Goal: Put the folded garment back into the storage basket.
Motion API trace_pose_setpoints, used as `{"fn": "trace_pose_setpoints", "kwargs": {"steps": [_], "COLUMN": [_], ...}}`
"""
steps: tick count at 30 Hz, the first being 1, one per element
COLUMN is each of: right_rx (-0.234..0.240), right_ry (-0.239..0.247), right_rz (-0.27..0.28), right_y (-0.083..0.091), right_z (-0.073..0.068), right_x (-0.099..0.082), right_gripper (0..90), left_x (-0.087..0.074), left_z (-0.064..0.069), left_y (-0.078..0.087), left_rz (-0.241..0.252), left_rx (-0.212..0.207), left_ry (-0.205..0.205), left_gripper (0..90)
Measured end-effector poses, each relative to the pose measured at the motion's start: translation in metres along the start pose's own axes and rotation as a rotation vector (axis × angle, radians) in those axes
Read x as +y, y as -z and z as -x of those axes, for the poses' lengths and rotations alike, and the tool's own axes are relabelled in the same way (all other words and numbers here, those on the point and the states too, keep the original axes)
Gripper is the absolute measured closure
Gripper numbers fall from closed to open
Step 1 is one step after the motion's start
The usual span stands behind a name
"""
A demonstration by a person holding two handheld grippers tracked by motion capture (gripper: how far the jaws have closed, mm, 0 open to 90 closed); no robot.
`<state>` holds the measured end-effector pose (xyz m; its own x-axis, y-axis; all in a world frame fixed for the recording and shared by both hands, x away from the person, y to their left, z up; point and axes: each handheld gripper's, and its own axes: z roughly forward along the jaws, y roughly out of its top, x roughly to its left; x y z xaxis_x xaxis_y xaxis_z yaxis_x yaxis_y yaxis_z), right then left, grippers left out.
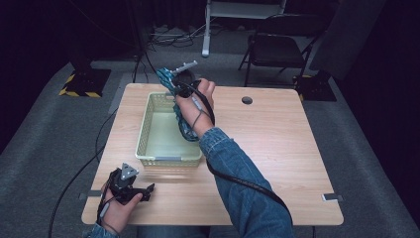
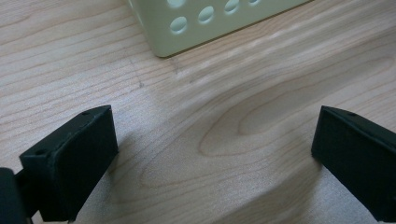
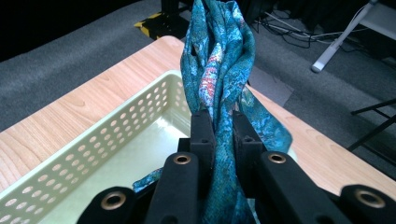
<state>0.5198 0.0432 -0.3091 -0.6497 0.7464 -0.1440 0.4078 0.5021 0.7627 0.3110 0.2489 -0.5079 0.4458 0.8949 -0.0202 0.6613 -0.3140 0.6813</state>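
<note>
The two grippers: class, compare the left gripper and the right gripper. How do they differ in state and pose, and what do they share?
The left gripper is open with nothing between its jaws; the right gripper is shut on a teal patterned cloth.
The left gripper sits low near the table's near edge, in front of the pale green basket; the right gripper is raised over the basket, with the cloth trailing down into it.
Both are hand-held, black and two-jawed.

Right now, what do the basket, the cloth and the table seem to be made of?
Basket: likely moulded plastic, pale green, glossy, punched with round holes. Cloth: thin patterned teal fabric, soft, twisting and draping. Table: wood-grain top, matte, probably laminate.
</note>
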Motion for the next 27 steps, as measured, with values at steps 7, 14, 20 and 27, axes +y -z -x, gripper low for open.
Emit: {"fn": "trace_pose_setpoints", "kwargs": {"steps": [7,14,20,27], "right_rx": [0.008,0.013,0.019,0.03], "right_ry": [0.02,0.038,0.042,0.043], "right_rz": [-0.038,-0.067,-0.111,-0.149], "right_y": [-0.013,-0.027,-0.043,-0.06], "right_z": [-0.015,-0.029,-0.038,-0.05], "right_x": [0.001,-0.003,-0.01,-0.019], "right_gripper": [82.3,82.2,82.2,82.1], "left_x": [0.0,0.0,0.0,0.0], "left_z": [0.0,0.0,0.0,0.0], "left_y": [0.0,0.0,0.0,0.0], "left_rz": [0.0,0.0,0.0,0.0], "left_rx": [0.001,0.0,0.0,-0.001], "left_ry": [0.001,-0.001,-0.002,-0.003], "left_gripper": [0.5,0.5,0.5,0.5]}}
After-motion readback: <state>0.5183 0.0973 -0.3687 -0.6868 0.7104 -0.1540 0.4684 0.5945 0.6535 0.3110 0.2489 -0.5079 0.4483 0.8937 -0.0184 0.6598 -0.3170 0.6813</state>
